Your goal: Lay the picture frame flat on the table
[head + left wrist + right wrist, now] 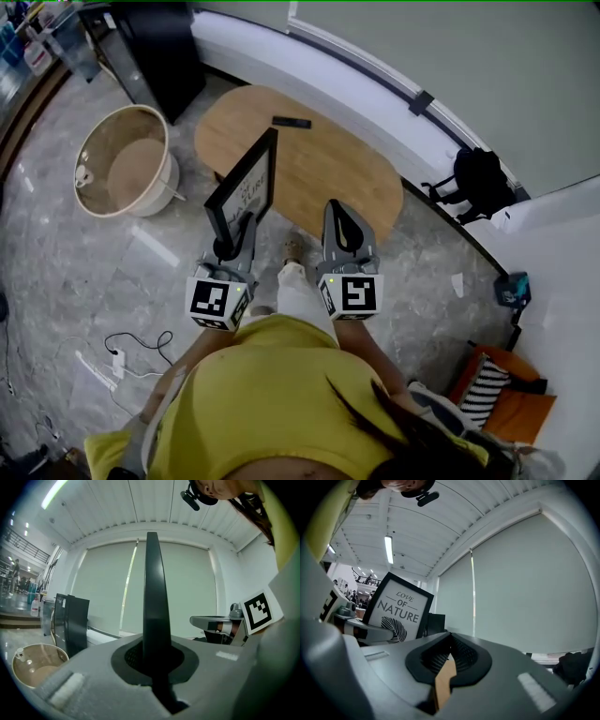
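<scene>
- on the floor by the table (328, 169), a round tub (127, 161), small white thing at its rim;
- left gripper (246, 223) clamped on the picture frame (248, 183); right gripper (334, 206) closed on nothing

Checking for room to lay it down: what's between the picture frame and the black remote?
Only bare wooden table, seen in the head view, between picture frame and remote.

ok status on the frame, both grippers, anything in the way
Left gripper shut on the picture frame; right gripper shut, empty. Frame upright, not yet laid on the table. Black remote lies on the far side.
</scene>
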`<state>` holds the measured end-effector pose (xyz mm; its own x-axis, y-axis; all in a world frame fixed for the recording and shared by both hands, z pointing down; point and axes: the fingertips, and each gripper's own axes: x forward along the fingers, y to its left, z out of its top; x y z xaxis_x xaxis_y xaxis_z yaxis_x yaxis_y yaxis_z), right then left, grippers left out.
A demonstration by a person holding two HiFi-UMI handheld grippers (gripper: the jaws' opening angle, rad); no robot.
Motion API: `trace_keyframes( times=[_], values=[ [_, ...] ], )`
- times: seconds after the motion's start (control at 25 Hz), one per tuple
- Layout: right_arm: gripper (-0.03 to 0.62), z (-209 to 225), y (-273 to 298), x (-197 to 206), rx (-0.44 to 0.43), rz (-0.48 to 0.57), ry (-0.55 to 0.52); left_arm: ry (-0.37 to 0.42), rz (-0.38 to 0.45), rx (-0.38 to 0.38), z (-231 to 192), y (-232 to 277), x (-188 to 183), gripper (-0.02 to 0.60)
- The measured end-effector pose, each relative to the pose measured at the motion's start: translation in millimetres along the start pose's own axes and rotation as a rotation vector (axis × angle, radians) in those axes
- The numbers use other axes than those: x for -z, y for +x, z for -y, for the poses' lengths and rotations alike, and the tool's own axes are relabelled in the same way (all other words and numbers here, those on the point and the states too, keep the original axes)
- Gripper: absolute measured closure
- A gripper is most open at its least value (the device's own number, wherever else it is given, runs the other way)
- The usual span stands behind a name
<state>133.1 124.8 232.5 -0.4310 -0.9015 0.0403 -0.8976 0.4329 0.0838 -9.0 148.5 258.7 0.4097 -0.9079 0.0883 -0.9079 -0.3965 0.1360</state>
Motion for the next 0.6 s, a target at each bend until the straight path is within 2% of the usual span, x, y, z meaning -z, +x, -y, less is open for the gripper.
trace_keyframes(
  times=[0.28, 0.6],
  values=[
    [0.594, 61.6, 97.7, 4.8, -0.061, -0.017, -0.012, -0.049, -0.034, -0.01, -20.8, 107.0, -1.8, 0.572],
    [0.594, 110.2, 174.8, 13.9, -0.137, -0.026, -0.007, -0.066, -0.028, -0.048, -38.5, 188.8, -13.0, 0.572]
  ],
)
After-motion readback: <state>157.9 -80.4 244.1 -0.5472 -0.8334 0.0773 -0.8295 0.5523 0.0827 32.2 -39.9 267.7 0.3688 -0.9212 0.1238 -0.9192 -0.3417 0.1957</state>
